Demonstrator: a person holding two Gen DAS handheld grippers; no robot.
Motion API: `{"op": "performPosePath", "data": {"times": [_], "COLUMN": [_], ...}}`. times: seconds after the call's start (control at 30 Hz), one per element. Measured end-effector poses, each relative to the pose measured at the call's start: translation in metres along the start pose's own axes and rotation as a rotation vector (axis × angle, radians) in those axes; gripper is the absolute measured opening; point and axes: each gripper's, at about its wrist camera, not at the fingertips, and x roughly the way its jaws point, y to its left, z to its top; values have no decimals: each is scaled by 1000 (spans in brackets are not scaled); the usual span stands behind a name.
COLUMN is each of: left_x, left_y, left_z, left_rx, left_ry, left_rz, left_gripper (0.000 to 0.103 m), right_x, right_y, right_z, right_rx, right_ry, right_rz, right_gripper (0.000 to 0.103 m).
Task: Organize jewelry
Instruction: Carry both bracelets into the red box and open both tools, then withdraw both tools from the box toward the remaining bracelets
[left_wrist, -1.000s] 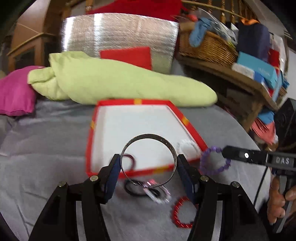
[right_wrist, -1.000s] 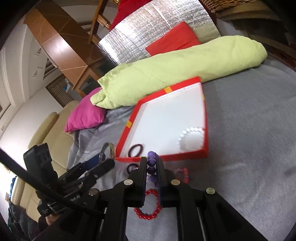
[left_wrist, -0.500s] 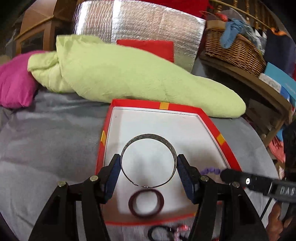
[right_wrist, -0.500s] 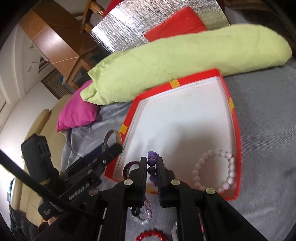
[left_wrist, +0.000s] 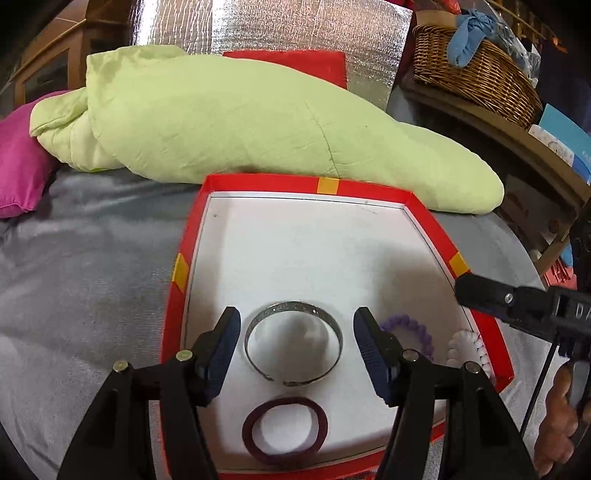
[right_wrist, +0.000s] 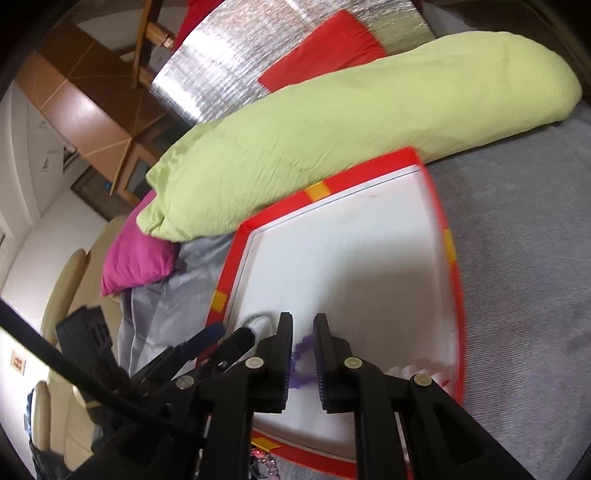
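A red-rimmed white tray (left_wrist: 424, 221) lies on the grey bed cover. My left gripper (left_wrist: 297, 343) is open above it; the silver bangle (left_wrist: 293, 347) lies on the tray floor between the fingers, free of both. A maroon hair band (left_wrist: 286, 430) lies just nearer. A purple bead bracelet (left_wrist: 410, 332) and a white bead bracelet (left_wrist: 469, 347) lie at the tray's right. My right gripper (right_wrist: 303, 350) is open a little over the tray (right_wrist: 448, 240); the purple bracelet (right_wrist: 301, 363) lies below the gap between its fingers, blurred.
A long green pillow (left_wrist: 236, 125) lies behind the tray, a magenta cushion (left_wrist: 18, 166) at the left. A wicker basket (left_wrist: 476, 70) stands on a wooden shelf at the right. Grey cover (left_wrist: 81, 280) surrounds the tray.
Both grippers moved forward and down over the tray and opened. The silver bangle left my left gripper and the purple bracelet left my right gripper; both now lie in the tray.
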Motion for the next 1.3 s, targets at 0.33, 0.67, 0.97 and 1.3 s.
{"op": "performPosePath", "data": {"times": [0.33, 0.67, 0.97, 1.3], "left_x": [-48, -94, -109, -115], "left_y": [23, 19, 9, -2], "left_z": [-17, -50, -86, -112], "left_rx": [-56, -33, 2, 51], "left_ry": [-18, -37, 21, 73], "left_rz": [77, 130, 101, 81], "left_gripper": [67, 71, 71, 71], "right_x": [-37, -69, -121, -146], "right_y": [4, 22, 11, -16], "right_z": [-5, -27, -49, -81], "right_rx": [-5, -78, -67, -14], "right_ry": [-31, -52, -88, -39], "right_rz": [11, 4, 13, -25], "right_gripper": [24, 24, 24, 24]}}
